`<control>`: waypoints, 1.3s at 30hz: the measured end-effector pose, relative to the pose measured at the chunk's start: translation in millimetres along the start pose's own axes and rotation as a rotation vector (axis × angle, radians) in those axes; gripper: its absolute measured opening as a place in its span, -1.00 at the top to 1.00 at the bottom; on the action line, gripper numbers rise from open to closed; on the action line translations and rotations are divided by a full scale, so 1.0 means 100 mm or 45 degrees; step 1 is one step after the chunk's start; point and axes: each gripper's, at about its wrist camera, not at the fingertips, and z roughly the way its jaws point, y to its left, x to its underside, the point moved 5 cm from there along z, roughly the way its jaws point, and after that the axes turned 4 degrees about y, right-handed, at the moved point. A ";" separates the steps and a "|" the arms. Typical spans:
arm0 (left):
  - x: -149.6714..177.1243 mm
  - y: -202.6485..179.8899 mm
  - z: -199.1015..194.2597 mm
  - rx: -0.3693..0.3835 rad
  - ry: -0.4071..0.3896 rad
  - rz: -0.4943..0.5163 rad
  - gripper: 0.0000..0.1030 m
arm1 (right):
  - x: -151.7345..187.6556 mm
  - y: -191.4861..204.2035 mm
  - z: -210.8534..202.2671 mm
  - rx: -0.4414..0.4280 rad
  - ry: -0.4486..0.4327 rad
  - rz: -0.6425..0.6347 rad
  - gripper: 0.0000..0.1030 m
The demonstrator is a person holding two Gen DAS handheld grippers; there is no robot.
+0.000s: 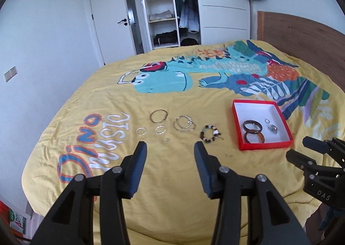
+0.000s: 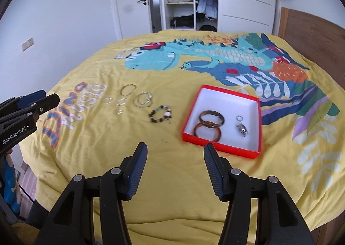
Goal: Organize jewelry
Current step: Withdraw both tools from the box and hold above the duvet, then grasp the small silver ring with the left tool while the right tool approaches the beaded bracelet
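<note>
Jewelry scattered on yellow bedspread. Red box holds two brown bangles, charm. Left of box: beaded bracelet, silver rings. Left tongs, right tongs released, empty. Risk: thin rings sink into soft fabric, slip from pinch.

On the bed, a box sits to the right, with two bangles overlapping in its near-left part and a small ring with a pendant just to their right. Left of the box, on the cover, lies a bead bracelet, then two overlapping bracelets, then a bangle farther back with three small rings in front of it. Behind the bed stands an open wardrobe, a door to its left and the headboard at the right.
</note>
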 end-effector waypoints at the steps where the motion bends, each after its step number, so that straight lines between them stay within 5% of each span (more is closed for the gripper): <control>1: 0.01 0.04 -0.03 -0.006 -0.006 -0.007 0.15 | 0.00 0.06 -0.02 -0.002 -0.006 -0.011 -0.06; 17: 0.22 0.56 -0.23 -0.001 -0.047 -0.129 0.15 | 0.06 0.65 -0.06 -0.053 -0.043 -0.065 -0.08; 39: 0.43 1.04 0.49 0.016 0.108 -0.266 0.14 | 0.05 0.73 0.53 0.017 0.026 -0.023 -0.20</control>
